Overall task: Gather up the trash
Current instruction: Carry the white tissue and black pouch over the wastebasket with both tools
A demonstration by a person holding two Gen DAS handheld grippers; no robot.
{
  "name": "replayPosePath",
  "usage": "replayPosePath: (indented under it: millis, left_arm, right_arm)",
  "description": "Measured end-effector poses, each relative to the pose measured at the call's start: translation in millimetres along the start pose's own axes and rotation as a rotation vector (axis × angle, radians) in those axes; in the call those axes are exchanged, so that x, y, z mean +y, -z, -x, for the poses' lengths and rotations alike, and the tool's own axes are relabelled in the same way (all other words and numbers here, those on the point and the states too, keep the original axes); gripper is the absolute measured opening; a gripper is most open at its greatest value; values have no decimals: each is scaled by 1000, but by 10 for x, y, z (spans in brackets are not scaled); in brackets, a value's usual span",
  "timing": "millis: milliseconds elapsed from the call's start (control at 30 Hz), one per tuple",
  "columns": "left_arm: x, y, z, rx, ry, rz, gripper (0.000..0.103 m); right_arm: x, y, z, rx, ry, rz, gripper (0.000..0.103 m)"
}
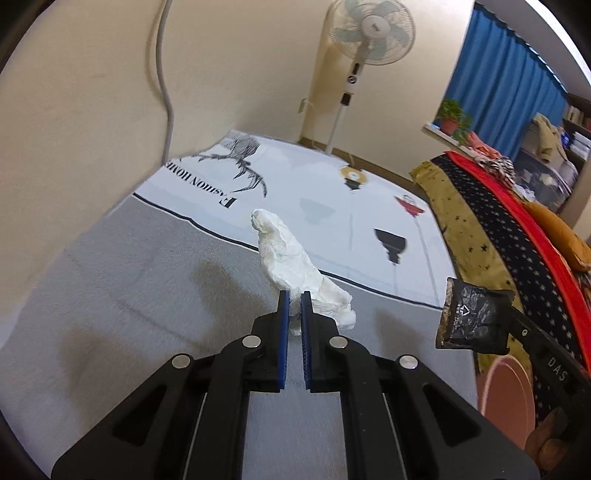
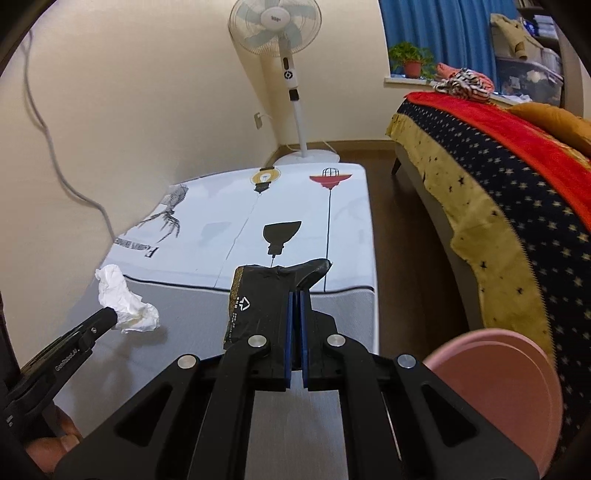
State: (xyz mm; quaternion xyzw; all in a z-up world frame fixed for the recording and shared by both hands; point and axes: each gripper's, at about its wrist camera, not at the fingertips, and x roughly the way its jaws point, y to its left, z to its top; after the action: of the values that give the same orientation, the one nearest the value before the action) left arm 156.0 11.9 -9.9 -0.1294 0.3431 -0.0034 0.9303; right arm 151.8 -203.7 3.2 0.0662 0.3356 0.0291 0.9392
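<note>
Right now both my claws loaded. Left gripper point(image 1: 294, 299) pinching crumpled white tissue point(image 1: 291, 254) between blue pads, wad sticking up past fingertips, lifted clear of grey table cover point(image 1: 129, 295). Right gripper point(image 2: 297, 297) pressed tight on black wrapper point(image 2: 258, 302); wrapper hangs out to left side of fingers, also off table. From right wrist view, tissue sits well left of wrapper, apart. Pink bin point(image 2: 517, 384) low at right, beside bed with star-print blanket point(image 2: 517, 206). Standing fan point(image 2: 275, 29) against far wall.
</note>
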Motion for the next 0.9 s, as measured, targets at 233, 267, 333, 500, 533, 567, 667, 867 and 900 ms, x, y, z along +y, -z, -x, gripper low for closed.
replayPosePath:
  millis: [233,267,333,500,533,567,667,867,900]
  left_arm:
    - [-156,198,445,-26,39,-83,6]
    - [-183,240,516,-28,47,-97,6]
    - [-233,307,621,-29,57,-116,6]
    - [-394,492,838,-34,79,-177,6]
    - [-415,523,871,-33,85,-184,6]
    - [-433,551,899,-29,93,-187,6]
    - [-497,629,973,-27,103,-209,6]
    - [-640,765,1072,-31,126,-257,6]
    - [-663,786,1079,-33,131,-264,6]
  right_arm:
    - [-68,94,726,-64,5,-5,4]
    - [-73,106,821,-72,6,-3,4]
    - [-86,141,1026,-91,11,-3,4]
    - [-134,239,1396,-114,32,-1,4]
    - [-144,268,1464,-120,39,1,4]
    - [-155,297,1520,-124,44,3,4]
    - [-207,383,1694,-136,60,-1,4]
    - [-352,531,1958,-174,101,-16,4]
    - [-373,557,1981,-178,109,-17,4]
